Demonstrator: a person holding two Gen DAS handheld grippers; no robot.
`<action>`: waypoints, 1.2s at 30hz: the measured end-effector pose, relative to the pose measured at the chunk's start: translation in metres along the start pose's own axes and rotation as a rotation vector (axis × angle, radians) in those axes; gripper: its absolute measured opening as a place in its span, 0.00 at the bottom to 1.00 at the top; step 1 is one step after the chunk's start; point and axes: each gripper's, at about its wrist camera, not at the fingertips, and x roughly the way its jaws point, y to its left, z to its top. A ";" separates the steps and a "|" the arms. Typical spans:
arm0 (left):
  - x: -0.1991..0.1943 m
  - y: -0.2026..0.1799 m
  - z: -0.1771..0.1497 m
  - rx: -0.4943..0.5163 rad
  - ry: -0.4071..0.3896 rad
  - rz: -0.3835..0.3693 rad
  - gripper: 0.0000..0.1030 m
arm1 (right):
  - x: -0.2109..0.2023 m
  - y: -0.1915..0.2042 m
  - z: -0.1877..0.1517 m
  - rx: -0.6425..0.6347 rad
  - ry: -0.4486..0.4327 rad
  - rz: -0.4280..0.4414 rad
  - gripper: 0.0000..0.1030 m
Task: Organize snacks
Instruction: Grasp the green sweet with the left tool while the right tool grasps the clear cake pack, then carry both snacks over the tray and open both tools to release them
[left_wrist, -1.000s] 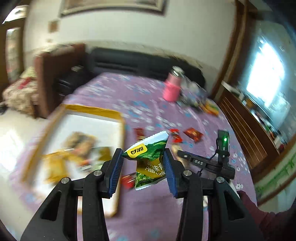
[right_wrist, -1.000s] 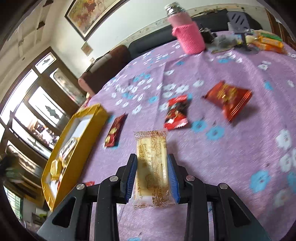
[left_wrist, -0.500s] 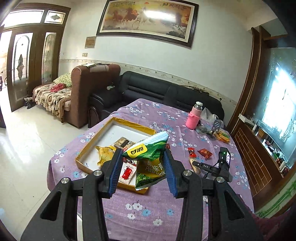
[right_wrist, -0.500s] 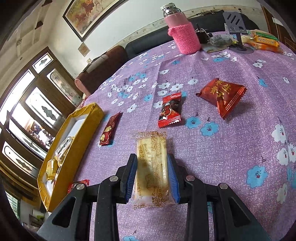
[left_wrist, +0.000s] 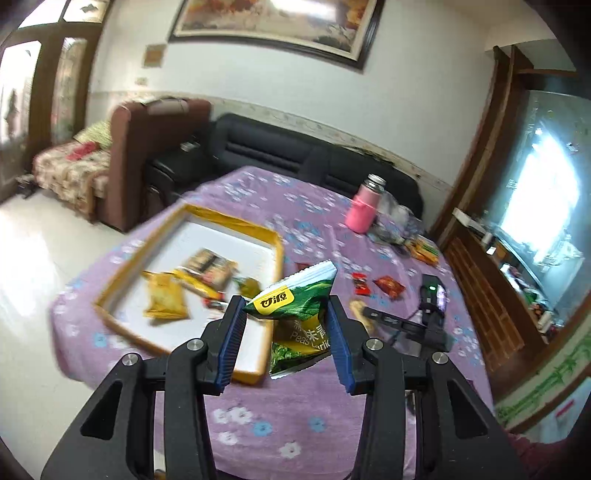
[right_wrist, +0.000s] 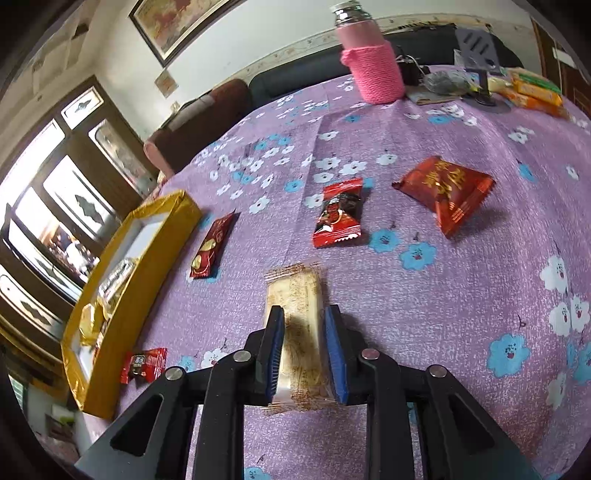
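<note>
My left gripper (left_wrist: 286, 338) is shut on a green pea snack bag (left_wrist: 299, 317) and holds it in the air above the near right corner of the yellow tray (left_wrist: 236, 227). The tray holds several snack packets (left_wrist: 164, 301). My right gripper (right_wrist: 304, 347) is shut on a pale wrapped biscuit bar (right_wrist: 297, 295) that lies low on the purple flowered tablecloth (right_wrist: 461, 295). The tray also shows at the left of the right wrist view (right_wrist: 147, 258).
Loose red packets lie on the cloth: a long one (right_wrist: 212, 245), a dark-faced one (right_wrist: 338, 212), a triangular one (right_wrist: 448, 188) and a small one (right_wrist: 144, 365) by the tray. A pink flask (right_wrist: 371, 61) and orange packs (right_wrist: 535, 92) stand at the far end.
The left gripper has come down and closer to the table with the green bag. The right gripper has closed in low over the table with the biscuit bar.
</note>
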 end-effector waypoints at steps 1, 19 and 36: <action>0.007 -0.002 0.001 0.003 0.008 -0.023 0.40 | 0.000 0.002 0.000 -0.009 0.003 0.005 0.35; 0.110 0.046 0.000 -0.050 0.140 -0.162 0.40 | 0.015 0.052 -0.011 -0.243 0.039 -0.264 0.43; 0.103 0.086 0.018 -0.039 0.076 0.020 0.40 | -0.027 0.120 0.000 -0.275 -0.048 -0.004 0.33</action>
